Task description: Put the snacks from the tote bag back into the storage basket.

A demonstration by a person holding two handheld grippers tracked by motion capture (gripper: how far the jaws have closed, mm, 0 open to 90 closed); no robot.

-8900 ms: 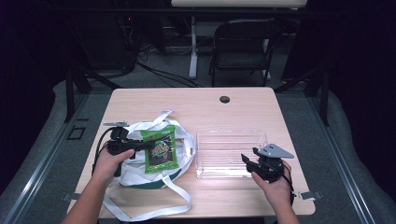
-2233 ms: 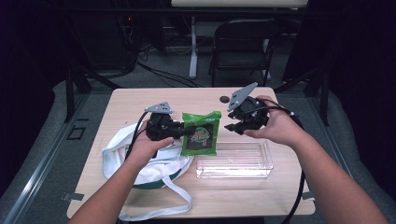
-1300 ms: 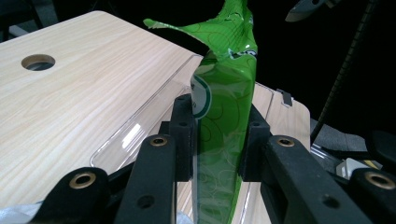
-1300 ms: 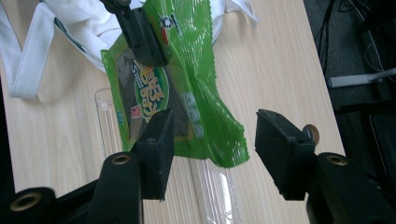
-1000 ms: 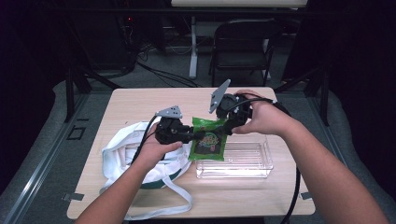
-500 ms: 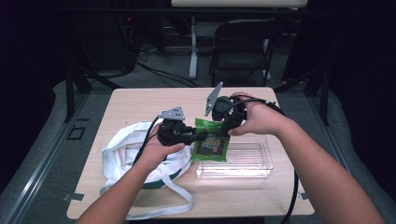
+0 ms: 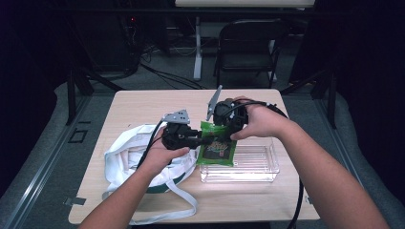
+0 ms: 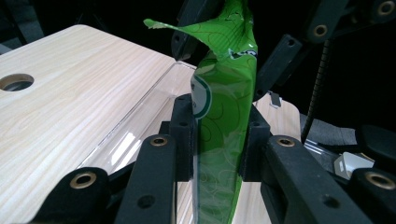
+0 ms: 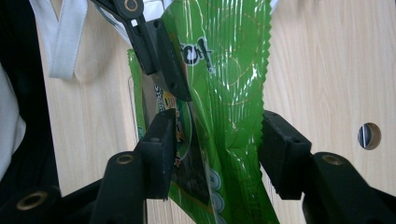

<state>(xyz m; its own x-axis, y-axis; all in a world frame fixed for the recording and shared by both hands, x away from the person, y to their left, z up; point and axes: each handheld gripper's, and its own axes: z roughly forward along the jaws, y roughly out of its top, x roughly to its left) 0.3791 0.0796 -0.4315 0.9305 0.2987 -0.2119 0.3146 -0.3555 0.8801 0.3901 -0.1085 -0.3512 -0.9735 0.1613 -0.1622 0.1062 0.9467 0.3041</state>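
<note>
1. Pale wood-grain table (image 7: 143,102), dark room behind; black chair (image 7: 248,47) at 12 o'clock.
2. Glossy green crinkled snack packet (image 7: 217,148) held upright above the table centre, over the 9 o'clock end of a clear rectangular plastic bin (image 7: 253,164).
3. Left gripper (image 8: 215,140): jaws narrow, pinching the packet from 9 o'clock.
4. Right gripper (image 9: 215,149): jaws either side of the packet's top; grip cannot be confirmed.
5. White cloth tote bag (image 7: 126,155) at 8 o'clock of the packet.

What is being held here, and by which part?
The green snack packet, held over the clear container's left end: left gripper shut on its side edge, right gripper around its top.
</note>
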